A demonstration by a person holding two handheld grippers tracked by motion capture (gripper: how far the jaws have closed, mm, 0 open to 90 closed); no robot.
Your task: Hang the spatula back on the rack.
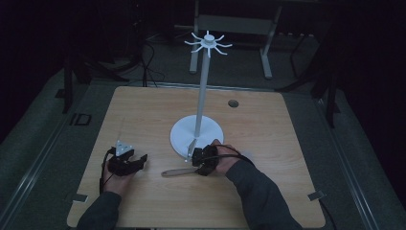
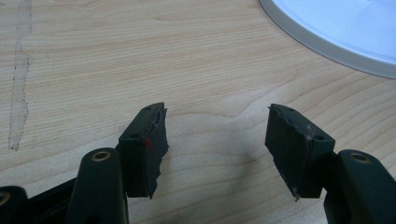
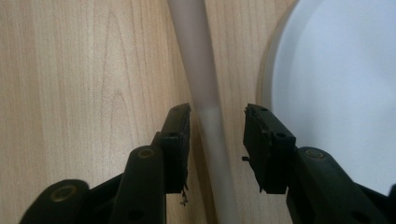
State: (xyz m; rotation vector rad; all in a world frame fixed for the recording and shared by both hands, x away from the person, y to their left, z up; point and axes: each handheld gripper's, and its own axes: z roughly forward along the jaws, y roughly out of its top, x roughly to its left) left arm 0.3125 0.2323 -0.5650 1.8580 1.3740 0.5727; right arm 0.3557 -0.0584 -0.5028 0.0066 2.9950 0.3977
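The wooden table is the biggest thing before you, pale and bare over most of its top, with a small dark hole near its far edge. On its middle stands the white stand: a round base, a thin upright pole, and a ring of curved hooks at the top.

Your right gripper sits just in front of that base, on the near side. Between its jaws lies the handle of a pale utensil, a long light-coloured thing resting flat on the table just beside the base rim. In the high view the utensil stretches from your right gripper toward your left. The jaws stand apart on either side of the handle; the left pad is close against it, while a clear gap shows on the other side, so they are not clamped on it.

Your left gripper rests on the table well to the left of the stand, its jaws wide apart over bare wood, with nothing between them.
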